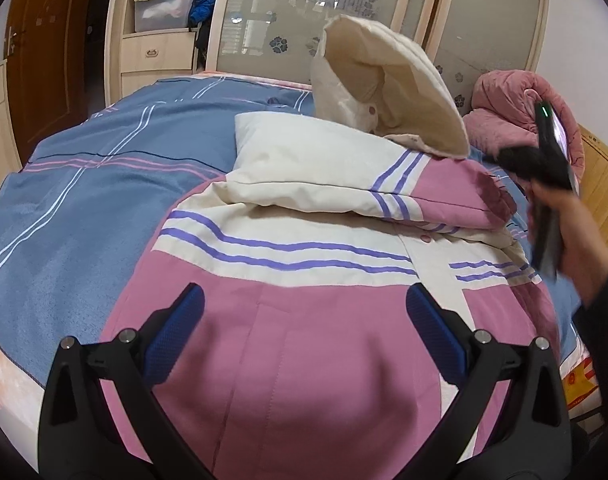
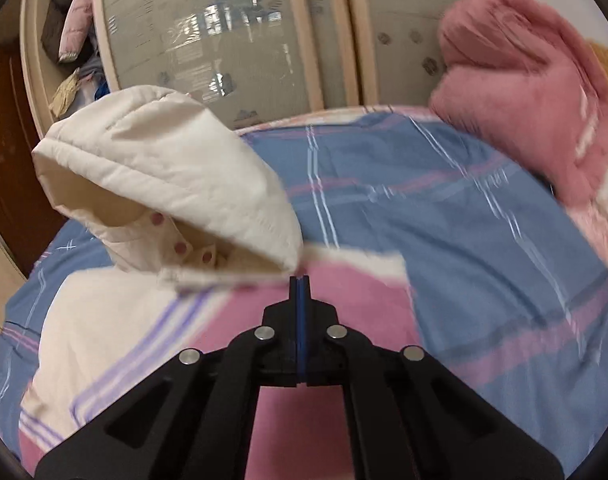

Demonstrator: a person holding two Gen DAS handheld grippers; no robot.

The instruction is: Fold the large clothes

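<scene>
Jacket sprawls under the left hand-held gripper, jaws wide, gripping nothing. Right hand-held gripper is clamped tight and empty, hood just ahead-left.

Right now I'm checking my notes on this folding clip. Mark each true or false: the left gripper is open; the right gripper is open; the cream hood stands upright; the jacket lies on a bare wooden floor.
1. The left gripper is open. True.
2. The right gripper is open. False: its jaws are shut, nothing visibly between them.
3. The pink and cream padded jacket's cream hood stands upright. True.
4. The jacket lies on a wooden floor. False: it lies on a blue plaid bedsheet.
</scene>
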